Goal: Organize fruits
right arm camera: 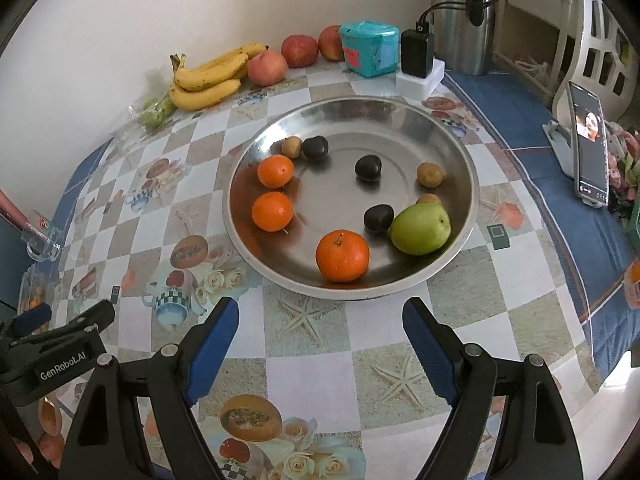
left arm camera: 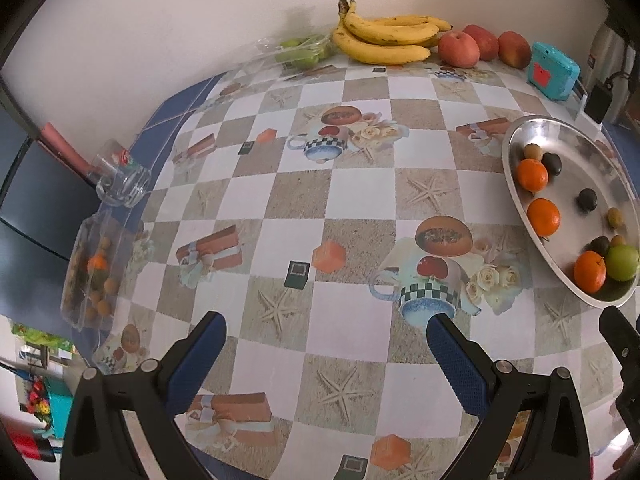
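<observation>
The right gripper [right arm camera: 320, 320] hangs wide open and empty just short of the steel plate [right arm camera: 448, 128], whose nearest orange [right arm camera: 342, 256] lies straight ahead. The left gripper [left arm camera: 326, 330], also open and empty, faces bare surface [left arm camera: 352, 192], the plate off to its right.

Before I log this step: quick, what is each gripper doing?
Left gripper: open, holding nothing, over bare tablecloth.
Right gripper: open, holding nothing, just short of the steel tray.
</observation>
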### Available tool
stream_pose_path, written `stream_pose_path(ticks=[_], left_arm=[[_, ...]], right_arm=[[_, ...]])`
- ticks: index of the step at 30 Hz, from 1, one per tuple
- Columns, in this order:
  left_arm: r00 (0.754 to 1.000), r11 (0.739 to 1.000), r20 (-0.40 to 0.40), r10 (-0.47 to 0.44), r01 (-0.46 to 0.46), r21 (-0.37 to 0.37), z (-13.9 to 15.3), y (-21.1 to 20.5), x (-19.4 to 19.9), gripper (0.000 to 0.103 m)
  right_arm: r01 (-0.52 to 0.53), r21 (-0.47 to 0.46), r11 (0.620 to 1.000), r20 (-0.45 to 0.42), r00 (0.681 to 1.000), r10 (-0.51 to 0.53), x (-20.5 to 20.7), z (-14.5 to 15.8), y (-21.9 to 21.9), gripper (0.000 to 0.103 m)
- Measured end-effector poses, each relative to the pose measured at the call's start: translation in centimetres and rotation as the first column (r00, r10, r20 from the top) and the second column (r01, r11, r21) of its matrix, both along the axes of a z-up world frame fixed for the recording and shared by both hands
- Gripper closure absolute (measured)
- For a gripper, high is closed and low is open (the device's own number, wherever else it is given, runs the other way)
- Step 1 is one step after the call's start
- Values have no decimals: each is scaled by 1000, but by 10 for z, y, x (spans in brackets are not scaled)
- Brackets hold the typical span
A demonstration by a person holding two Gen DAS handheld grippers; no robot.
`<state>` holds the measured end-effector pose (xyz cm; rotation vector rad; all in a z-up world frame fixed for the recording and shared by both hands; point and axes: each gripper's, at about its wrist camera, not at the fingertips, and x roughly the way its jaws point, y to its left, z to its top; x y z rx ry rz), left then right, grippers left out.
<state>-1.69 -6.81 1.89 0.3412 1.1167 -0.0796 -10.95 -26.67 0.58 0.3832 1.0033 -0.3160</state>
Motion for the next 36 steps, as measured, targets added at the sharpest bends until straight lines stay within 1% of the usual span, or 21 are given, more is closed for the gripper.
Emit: stream_pose_path(ticks=[6,12,28,36], left_arm=[[1000,1000,2,-12,12,-27,4,-1,-3,1],[999,999,-16,-31,30,-22,2,-5,-3,1],[998,999,-59,-23,21,-37,-2,-4,0,1],[997,999,-68,-24,21,-41,-3,-5,0,1]], right_arm=[[3,-8,1000,12,1000,-3,-1,3,1,18],[-6,-13,1000,5,1000,6,0,2,2,18],[-20,-13,1000,-10,1000,20,4,0,3,18],[-22,-12,1000,-13,1000,22,5,-1,4,18]])
